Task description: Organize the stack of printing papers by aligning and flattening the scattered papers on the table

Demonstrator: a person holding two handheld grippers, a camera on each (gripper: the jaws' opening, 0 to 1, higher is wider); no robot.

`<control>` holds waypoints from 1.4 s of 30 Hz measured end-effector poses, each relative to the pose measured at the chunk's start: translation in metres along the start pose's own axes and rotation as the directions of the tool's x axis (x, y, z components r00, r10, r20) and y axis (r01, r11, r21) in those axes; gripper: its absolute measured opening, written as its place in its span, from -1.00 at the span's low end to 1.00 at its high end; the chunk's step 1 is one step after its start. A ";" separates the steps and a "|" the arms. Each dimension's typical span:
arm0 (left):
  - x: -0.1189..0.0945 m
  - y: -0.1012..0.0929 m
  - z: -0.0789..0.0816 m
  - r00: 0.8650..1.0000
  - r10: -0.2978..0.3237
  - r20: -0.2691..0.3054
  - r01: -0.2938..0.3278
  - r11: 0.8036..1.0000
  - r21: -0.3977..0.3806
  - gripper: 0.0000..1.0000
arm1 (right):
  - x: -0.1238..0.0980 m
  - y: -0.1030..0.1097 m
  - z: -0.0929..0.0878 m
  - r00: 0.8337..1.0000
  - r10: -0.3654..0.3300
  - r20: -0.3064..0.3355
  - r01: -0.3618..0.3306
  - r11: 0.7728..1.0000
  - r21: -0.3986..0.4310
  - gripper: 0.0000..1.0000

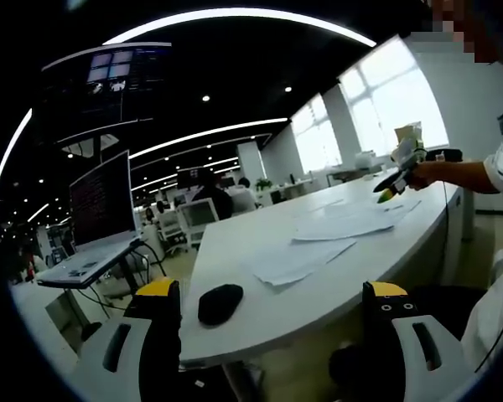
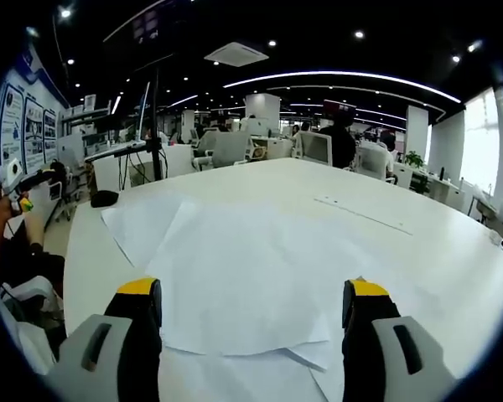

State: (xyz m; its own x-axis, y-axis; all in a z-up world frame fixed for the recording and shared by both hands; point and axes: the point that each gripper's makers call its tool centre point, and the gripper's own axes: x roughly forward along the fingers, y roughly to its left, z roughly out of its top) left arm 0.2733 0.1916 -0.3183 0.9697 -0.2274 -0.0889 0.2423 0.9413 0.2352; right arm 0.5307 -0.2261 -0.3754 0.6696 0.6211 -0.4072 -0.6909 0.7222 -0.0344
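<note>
The left tool (image 1: 268, 314) stands wide open with nothing between its yellow-tipped jaws, held off the near edge of the white desk (image 1: 318, 289) and pointing along it. A black mouse (image 1: 220, 303) lies on the desk's near corner. Beyond it, the papers (image 1: 318, 243) lie scattered and overlapping toward the far end, where a hand (image 1: 427, 173) holds the right tool (image 1: 394, 180) over them. In the right gripper view, the right tool (image 2: 251, 314) is also wide open and empty, hovering above loose, skewed sheets (image 2: 251, 276) spread across the desk.
</note>
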 end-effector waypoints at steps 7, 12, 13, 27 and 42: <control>-0.003 0.003 -0.002 1.000 0.007 -0.002 -0.007 1.000 -0.006 0.84 | 0.002 0.002 0.001 1.000 0.000 0.001 0.000 1.000 -0.003 0.69; -0.003 0.004 -0.004 1.000 0.010 -0.005 -0.010 1.000 -0.007 0.84 | 0.005 0.002 0.000 1.000 0.001 -0.004 -0.001 1.000 -0.004 0.69; -0.003 0.004 -0.004 1.000 0.010 -0.006 -0.010 1.000 -0.006 0.84 | 0.005 0.002 0.000 1.000 0.000 -0.005 0.000 1.000 -0.004 0.69; -0.006 0.009 -0.009 1.000 0.025 -0.017 -0.025 1.000 -0.010 0.84 | 0.017 0.002 -0.003 1.000 0.010 -0.019 -0.010 1.000 -0.001 0.69; -0.004 0.009 -0.013 0.999 0.027 -0.024 -0.028 0.999 -0.018 0.84 | 0.021 -0.007 -0.002 1.000 0.002 -0.021 -0.002 1.000 0.005 0.69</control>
State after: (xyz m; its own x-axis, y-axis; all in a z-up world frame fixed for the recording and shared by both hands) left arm 0.2707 0.2041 -0.3283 0.9750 -0.1956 -0.1054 0.2147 0.9515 0.2205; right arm 0.5493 -0.2186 -0.3855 0.6623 0.6163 -0.4260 -0.6908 0.7225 -0.0287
